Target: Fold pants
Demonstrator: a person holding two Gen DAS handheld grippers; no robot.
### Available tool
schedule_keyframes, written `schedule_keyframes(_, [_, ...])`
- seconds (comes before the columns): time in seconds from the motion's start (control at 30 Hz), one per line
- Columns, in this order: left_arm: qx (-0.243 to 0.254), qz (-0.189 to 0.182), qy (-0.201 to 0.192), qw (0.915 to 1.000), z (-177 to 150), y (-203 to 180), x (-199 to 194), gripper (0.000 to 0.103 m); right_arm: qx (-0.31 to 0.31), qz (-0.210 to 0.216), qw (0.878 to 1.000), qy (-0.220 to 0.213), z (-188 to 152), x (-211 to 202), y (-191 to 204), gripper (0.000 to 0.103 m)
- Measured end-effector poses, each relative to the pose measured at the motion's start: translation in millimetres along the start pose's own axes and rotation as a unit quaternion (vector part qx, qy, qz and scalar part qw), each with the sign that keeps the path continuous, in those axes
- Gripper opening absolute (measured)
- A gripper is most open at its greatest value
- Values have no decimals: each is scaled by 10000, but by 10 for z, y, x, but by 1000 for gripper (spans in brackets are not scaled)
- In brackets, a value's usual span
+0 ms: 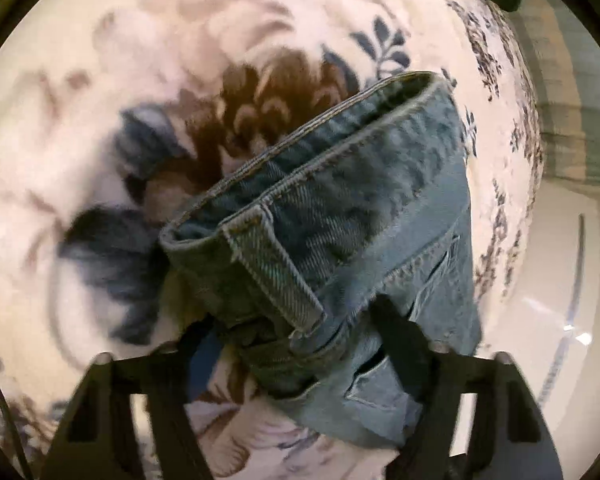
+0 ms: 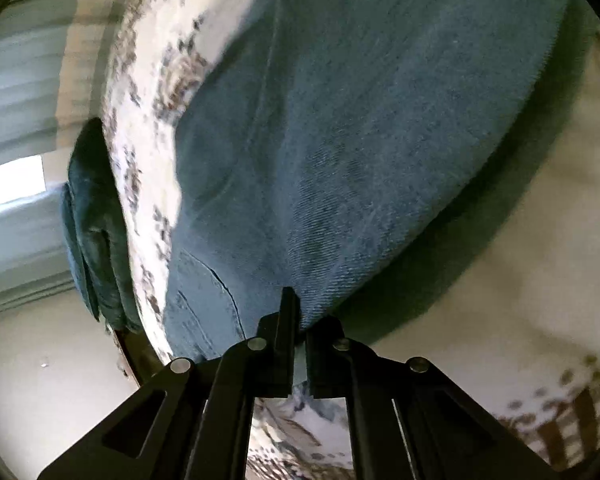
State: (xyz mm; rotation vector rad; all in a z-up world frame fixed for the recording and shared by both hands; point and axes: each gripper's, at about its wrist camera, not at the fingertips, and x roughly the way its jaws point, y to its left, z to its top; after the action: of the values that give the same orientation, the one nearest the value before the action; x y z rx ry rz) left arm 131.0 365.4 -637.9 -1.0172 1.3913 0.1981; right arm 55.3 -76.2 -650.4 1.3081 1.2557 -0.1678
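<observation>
While the left gripper (image 1: 300, 340) stands roughly half open, a thick bunch of the jeans (image 1: 340, 216) sits between its two black fingers (image 1: 400, 336); blur hides whether the pads press the cloth, so a firm hold cannot be told. The folded denim runs from the jaws at six o'clock toward one o'clock, its open hem end pointing that way, over the floral bedspread (image 1: 100, 80). One belt loop (image 1: 276, 272) crosses the fold. In the right wrist view, the right gripper (image 2: 298, 340) is pinched almost fully closed on one edge of the jeans (image 2: 360, 140), whose broad panel stretches from six o'clock toward one o'clock above the bedspread (image 2: 148, 152). A second dark denim bundle (image 2: 96, 232) hangs off the bed edge at nine o'clock.
</observation>
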Motion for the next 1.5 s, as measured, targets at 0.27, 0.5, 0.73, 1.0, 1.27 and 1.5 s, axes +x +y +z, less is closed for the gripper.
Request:
schedule_keyframes(0.27, [-144, -89, -160, 9997, -90, -90, -213, 54, 178, 108, 9998, 65, 261, 174, 31, 9])
schedule_keyframes(0.5, [-378, -291, -35, 9989, -124, -36, -236, 56, 283, 204, 9991, 234, 190, 211, 9, 18])
schedule_keyframes(0.73, [-389, -591, -328, 9969, 92, -129, 11, 56, 259, 164, 9989, 357, 171, 288, 6, 18])
schedule_keyframes(1.0, [-421, -429, -455, 9972, 327, -128, 134, 23, 249, 169, 9987, 401, 243, 432, 54, 18])
schedule_keyframes(1.27, [213, -44, -830, 9963, -60, -159, -331, 10, -341, 10, 9994, -27, -47, 138, 213, 5])
schedule_keyframes(1.5, [-214, 321, -537, 9978, 56, 289, -73, 11, -775, -497, 9953, 297, -346, 183, 146, 5])
